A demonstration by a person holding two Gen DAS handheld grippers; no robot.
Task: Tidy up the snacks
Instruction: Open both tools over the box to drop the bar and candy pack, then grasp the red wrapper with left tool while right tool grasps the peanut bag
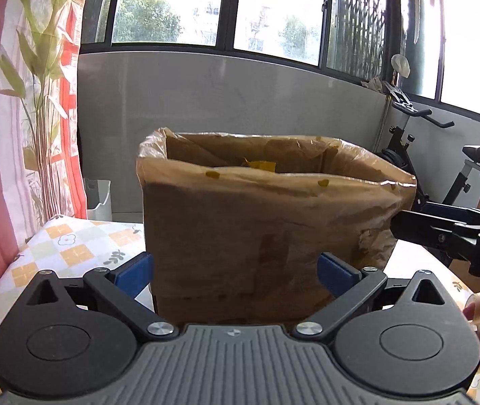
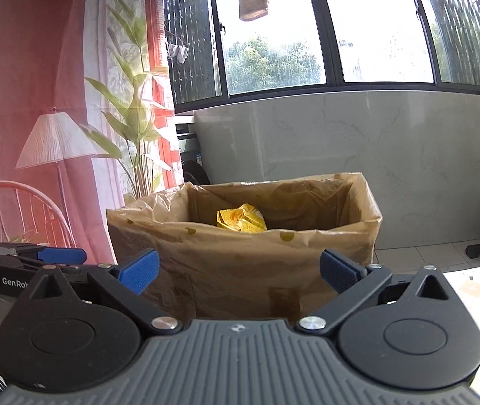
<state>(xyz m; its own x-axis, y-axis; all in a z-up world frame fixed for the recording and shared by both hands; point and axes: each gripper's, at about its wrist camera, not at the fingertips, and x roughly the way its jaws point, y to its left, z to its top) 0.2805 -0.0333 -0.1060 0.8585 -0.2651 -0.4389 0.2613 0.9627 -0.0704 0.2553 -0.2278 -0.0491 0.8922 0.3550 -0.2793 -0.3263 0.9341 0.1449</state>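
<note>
- Facing the lined cardboard box (image 2: pixel 243 236) at frame centre, we hold the left gripper (image 1: pixel 236 270) and right gripper (image 2: pixel 240 270) spread wide, both empty.
- We see a yellow snack packet (image 2: pixel 241 221) inside the box.

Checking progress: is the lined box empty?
Not empty: a yellow snack packet lies inside the box, seen over its rim.
</note>
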